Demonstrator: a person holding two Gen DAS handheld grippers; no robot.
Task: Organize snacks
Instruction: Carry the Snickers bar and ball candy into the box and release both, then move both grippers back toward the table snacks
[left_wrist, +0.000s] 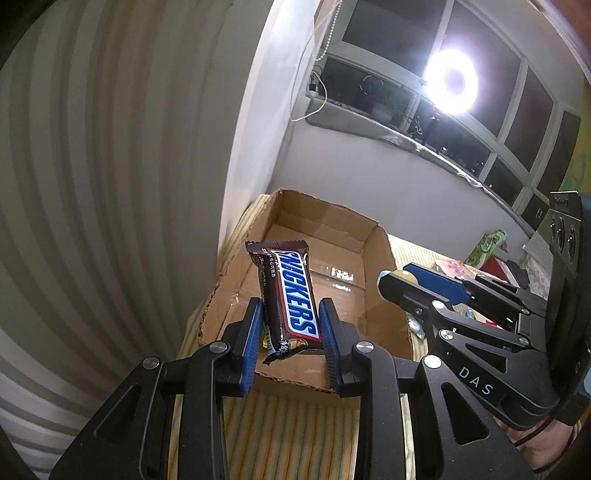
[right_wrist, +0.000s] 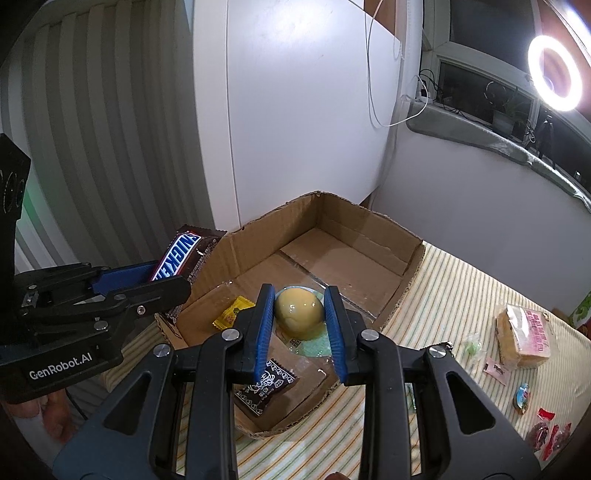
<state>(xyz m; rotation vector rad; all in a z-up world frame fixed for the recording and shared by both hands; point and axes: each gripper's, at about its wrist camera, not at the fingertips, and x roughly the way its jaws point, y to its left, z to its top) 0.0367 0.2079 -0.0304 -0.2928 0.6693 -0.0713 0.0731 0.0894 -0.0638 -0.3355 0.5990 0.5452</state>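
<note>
In the left wrist view my left gripper (left_wrist: 290, 306) is shut on a brown Snickers bar (left_wrist: 291, 295), which stands upright above the near edge of an open cardboard box (left_wrist: 373, 236). My right gripper (left_wrist: 397, 275) reaches in from the right with a pale round thing in its tips. In the right wrist view my right gripper (right_wrist: 298, 291) is shut on a yellow-brown egg (right_wrist: 297, 314) in a clear pack, held over the box (right_wrist: 369, 229). The left gripper (right_wrist: 171, 275) hangs at the box's left wall with the Snickers bar (right_wrist: 177, 254).
A yellow candy packet (right_wrist: 231, 314) and a dark patterned packet (right_wrist: 264, 387) lie in the box. On the striped cloth (right_wrist: 443, 295) to the right lie a pink-wrapped cake (right_wrist: 524, 339), a green candy (right_wrist: 472, 347) and red packets (right_wrist: 546, 432). A white cabinet stands behind the box.
</note>
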